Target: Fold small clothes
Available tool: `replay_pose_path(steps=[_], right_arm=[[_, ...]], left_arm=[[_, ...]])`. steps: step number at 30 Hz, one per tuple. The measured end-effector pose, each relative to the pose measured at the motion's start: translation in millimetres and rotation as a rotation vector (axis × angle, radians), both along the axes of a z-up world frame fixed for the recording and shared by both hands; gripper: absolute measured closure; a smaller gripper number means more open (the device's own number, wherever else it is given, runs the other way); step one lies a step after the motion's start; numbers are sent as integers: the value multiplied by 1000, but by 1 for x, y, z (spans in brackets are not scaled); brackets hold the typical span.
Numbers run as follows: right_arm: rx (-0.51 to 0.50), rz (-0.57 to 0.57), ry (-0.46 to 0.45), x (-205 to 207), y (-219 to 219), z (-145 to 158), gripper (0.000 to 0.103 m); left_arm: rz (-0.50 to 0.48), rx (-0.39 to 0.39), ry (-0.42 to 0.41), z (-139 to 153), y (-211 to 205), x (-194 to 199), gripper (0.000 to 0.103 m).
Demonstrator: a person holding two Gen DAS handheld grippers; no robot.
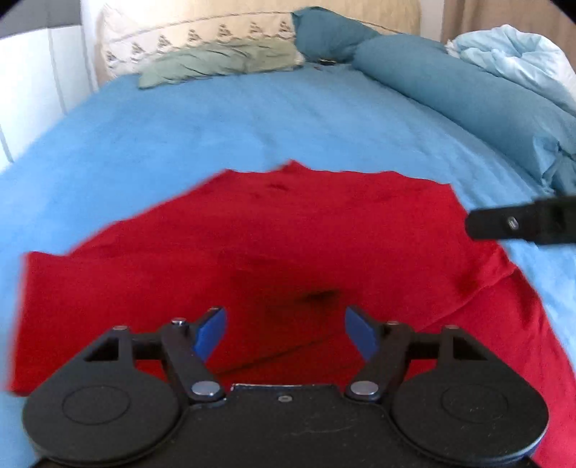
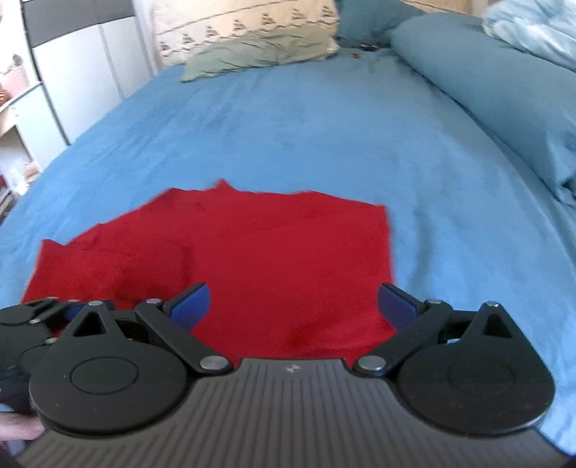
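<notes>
bedroom, blue bed [image 1: 252, 118] as work surface, pillows [image 1: 201, 46] and bolster [image 1: 450, 79] at far end. red garment [image 1: 273, 237] flat on sheet, just ahead of both claws. soft, light, limp; likely to slide and wrinkle, best pinched at corners or hem. left claw [image 1: 286, 333] and right claw [image 2: 293, 306] spread wide, holding nothing.

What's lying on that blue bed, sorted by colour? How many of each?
Red: 1, the flat red cloth garment.
Sage green: 1, the crumpled green cloth by the headboard.
Cream patterned: 1, the pillow.
Teal: 1, the long rolled duvet.
Pale blue: 1, the bunched bedding.
Total: 5, all on the blue bed sheet.
</notes>
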State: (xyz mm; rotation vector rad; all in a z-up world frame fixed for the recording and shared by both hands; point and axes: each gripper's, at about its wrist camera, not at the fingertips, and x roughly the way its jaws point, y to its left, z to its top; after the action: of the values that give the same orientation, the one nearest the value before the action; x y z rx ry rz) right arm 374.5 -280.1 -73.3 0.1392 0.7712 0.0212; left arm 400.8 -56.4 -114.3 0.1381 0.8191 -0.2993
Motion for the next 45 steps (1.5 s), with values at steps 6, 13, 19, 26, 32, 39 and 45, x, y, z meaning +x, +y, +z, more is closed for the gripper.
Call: replay_pose_path(steps=[6, 13, 19, 26, 32, 39, 45], right_arm=[[-63, 216, 34, 31, 78, -26, 0], [-114, 179, 59, 62, 113, -55, 39], [113, -17, 96, 55, 52, -54, 39], [226, -26, 71, 37, 38, -59, 27], [196, -140, 95, 49, 40, -58, 78], [76, -164, -45, 52, 20, 0, 82], [-28, -208, -24, 51, -26, 0, 82]], left_arm=[[122, 119, -28, 8, 68, -6, 23], [212, 140, -20, -2, 120, 6, 22], [274, 102, 11, -7, 138, 8, 22], [266, 110, 36, -16, 143, -7, 20], [296, 117, 33, -20, 148, -3, 20], [312, 109, 28, -20, 148, 2, 21], [302, 113, 14, -20, 137, 11, 35]])
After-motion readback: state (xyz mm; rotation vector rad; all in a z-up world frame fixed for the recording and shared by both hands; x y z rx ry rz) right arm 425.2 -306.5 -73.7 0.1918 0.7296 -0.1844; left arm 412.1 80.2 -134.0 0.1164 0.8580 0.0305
